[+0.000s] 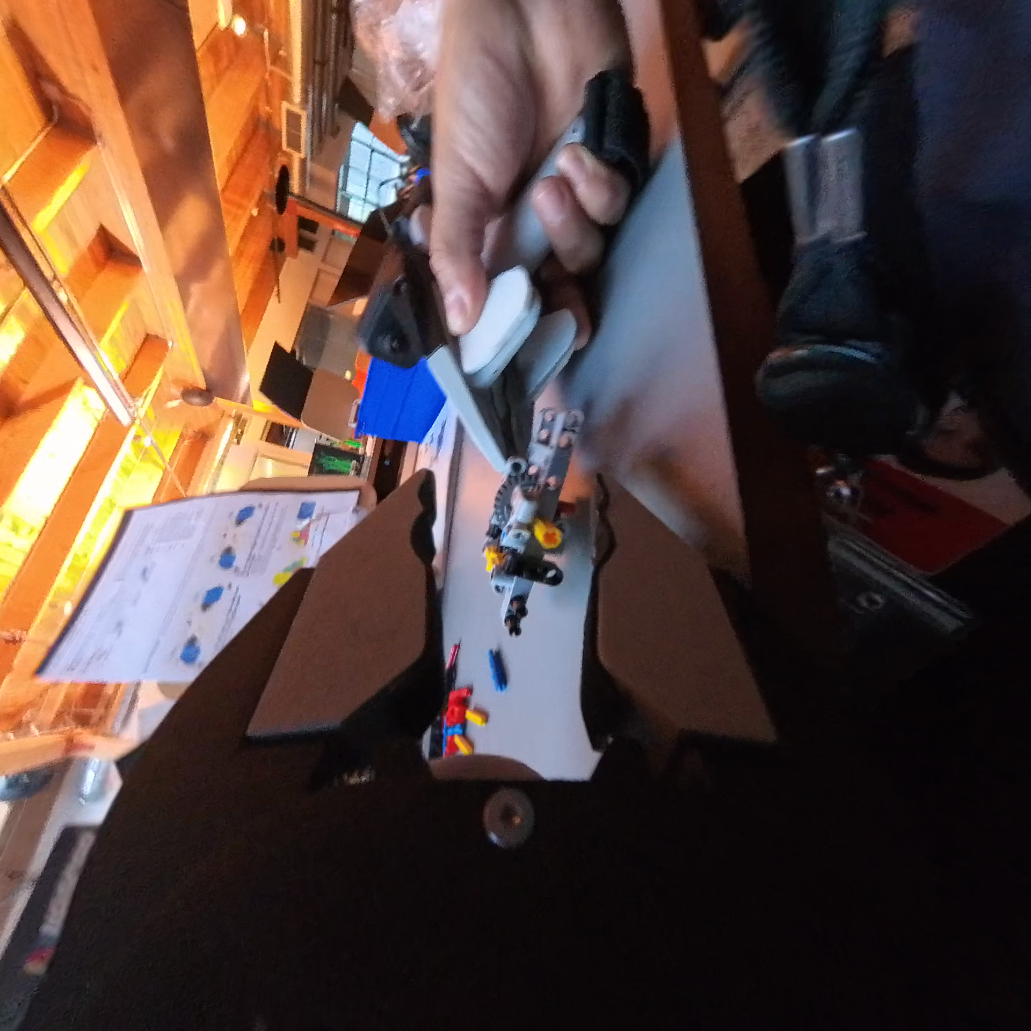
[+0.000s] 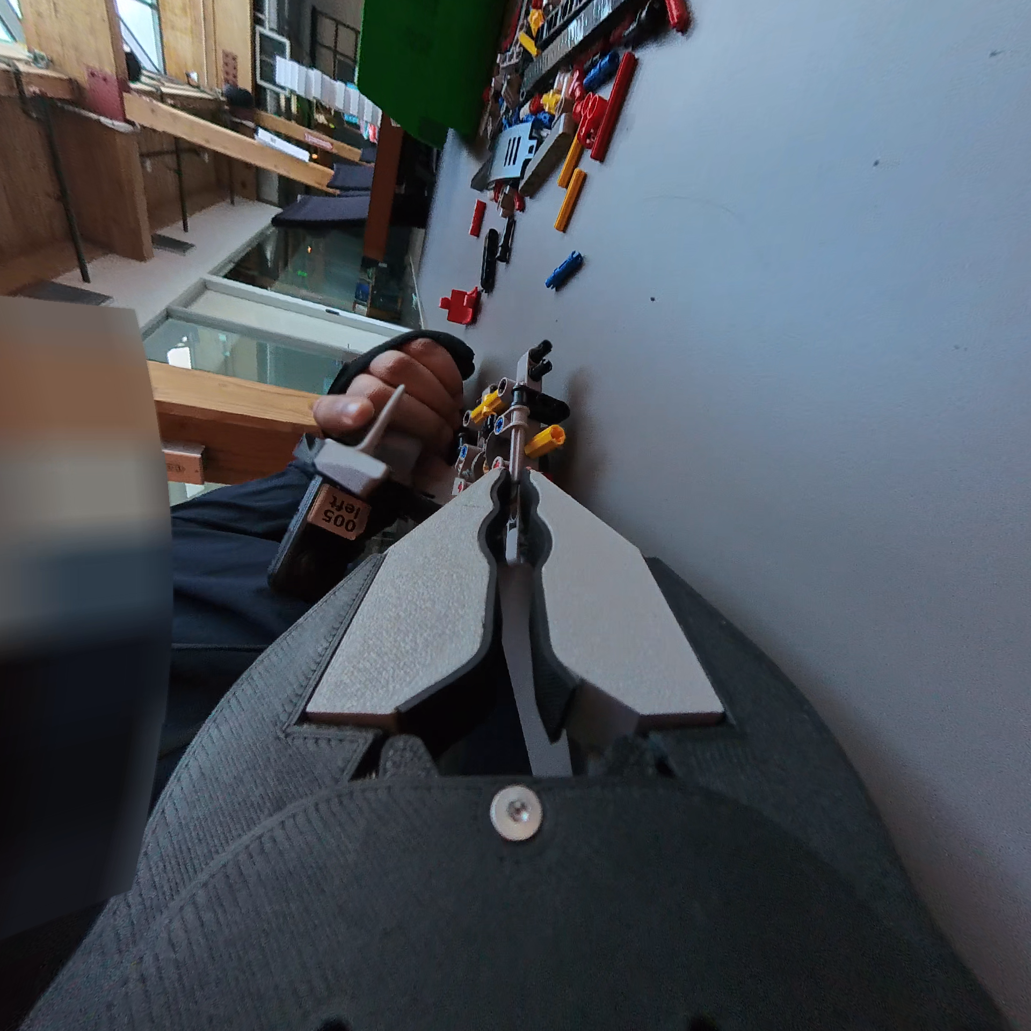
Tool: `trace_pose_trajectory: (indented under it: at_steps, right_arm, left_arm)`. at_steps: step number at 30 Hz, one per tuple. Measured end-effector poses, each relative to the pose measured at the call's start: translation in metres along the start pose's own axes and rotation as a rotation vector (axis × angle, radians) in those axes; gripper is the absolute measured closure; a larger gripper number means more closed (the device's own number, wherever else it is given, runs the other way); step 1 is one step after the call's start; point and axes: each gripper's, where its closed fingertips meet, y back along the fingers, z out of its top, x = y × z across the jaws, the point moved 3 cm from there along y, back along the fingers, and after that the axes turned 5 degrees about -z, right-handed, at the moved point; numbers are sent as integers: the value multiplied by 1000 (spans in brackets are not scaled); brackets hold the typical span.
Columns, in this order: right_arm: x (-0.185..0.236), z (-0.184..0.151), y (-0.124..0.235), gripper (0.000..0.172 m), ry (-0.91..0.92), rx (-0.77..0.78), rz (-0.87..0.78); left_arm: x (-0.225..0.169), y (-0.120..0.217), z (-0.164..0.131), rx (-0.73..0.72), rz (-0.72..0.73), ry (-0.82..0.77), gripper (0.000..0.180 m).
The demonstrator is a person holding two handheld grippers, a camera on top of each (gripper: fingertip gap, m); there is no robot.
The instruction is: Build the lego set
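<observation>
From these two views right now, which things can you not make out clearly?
- Left wrist view: the brick model between the open left claw is motion-blurred; its small parts merge.
- Left wrist view: the instruction sheet is blurred.
- Right wrist view: the grey axle runs into the shut right claw; its rear end is hidden by the fingers.
- Right wrist view: the loose-brick pile is cut off by the top edge.

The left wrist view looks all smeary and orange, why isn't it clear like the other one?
Left wrist view: motion blur smears the hand and brick model, warm orange light floods the background, and the near tongs sit in dark shadow. Right wrist view: sharp, cool, even light; only the edges bend.
</observation>
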Motion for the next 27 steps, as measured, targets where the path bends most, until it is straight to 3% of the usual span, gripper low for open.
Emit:
trace_pose_trajectory:
  at_steps: [5,10,14,17,21,22,24,27]
  right_arm:
    - [1,3,3,172,-3,-29,16]
    - [1,4,5,172,-3,-50,21]
    - [8,6,9,172,43,-82,60]
    - [22,8,13,172,138,-141,109]
    - [34,6,15,172,320,-175,88]
    - [35,4,16,172,373,-176,63]
    - [38,2,19,172,475,-187,13]
    - [39,0,23,172,603,-197,-61]
  left_arm:
    - [29,9,-21,21,59,279,120]
    - [32,23,-23,-9,44,355,124]
    - [48,36,-36,-19,-27,703,128]
    - [50,34,-49,-68,-223,1118,134]
    - [61,29,-36,-341,-594,1613,133]
    - [63,29,-34,-397,-661,1675,140]
    - [53,23,-40,-338,-762,1709,156]
    - [39,12,-38,-268,-845,1711,152]
